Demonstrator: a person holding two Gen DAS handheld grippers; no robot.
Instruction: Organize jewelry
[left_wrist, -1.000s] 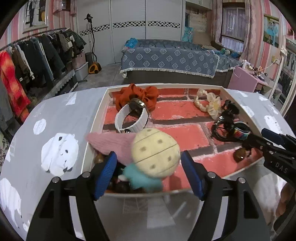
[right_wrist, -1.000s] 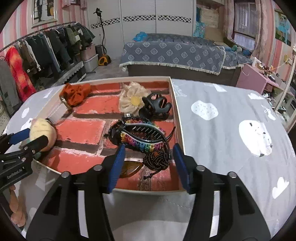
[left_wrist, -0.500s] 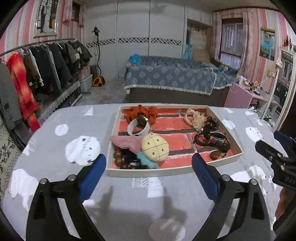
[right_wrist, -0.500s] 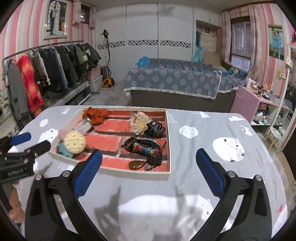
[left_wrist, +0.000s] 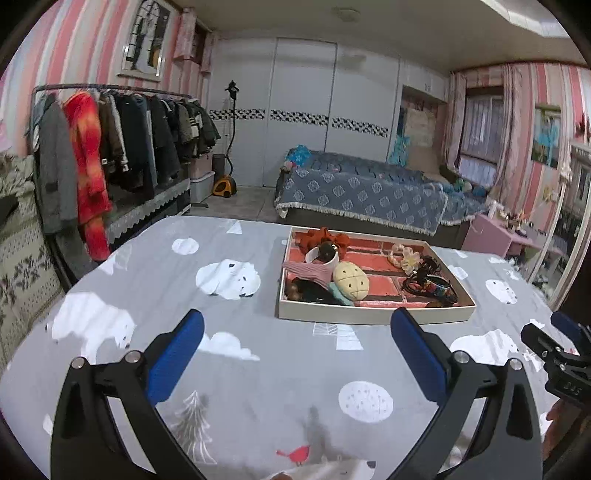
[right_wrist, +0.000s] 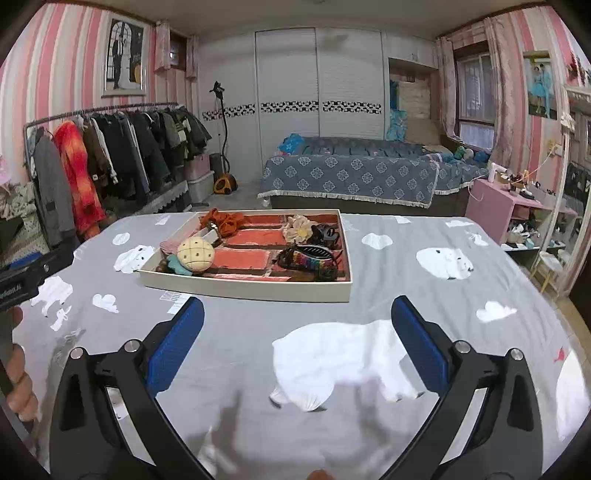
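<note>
A shallow white tray (left_wrist: 373, 316) with a red brick-pattern floor sits on the grey polar-bear tablecloth (left_wrist: 229, 277), well ahead of both grippers. In it lie an orange scrunchie (right_wrist: 225, 221), a cream pineapple-shaped plush clip (left_wrist: 351, 279), a cream flower clip (right_wrist: 300, 229), a black claw clip (right_wrist: 325, 234) and a rainbow-beaded clip (right_wrist: 312, 258). The left gripper (left_wrist: 295, 354) and right gripper (right_wrist: 297, 341) have just opened; both gape wide with nothing between the blue pads.

Dim, warm indoor light falls from overhead; soft shadows lie on the near cloth (right_wrist: 332, 317). Fisheye bending curves the walls, corners go black, and the near edge is slightly blurred.
</note>
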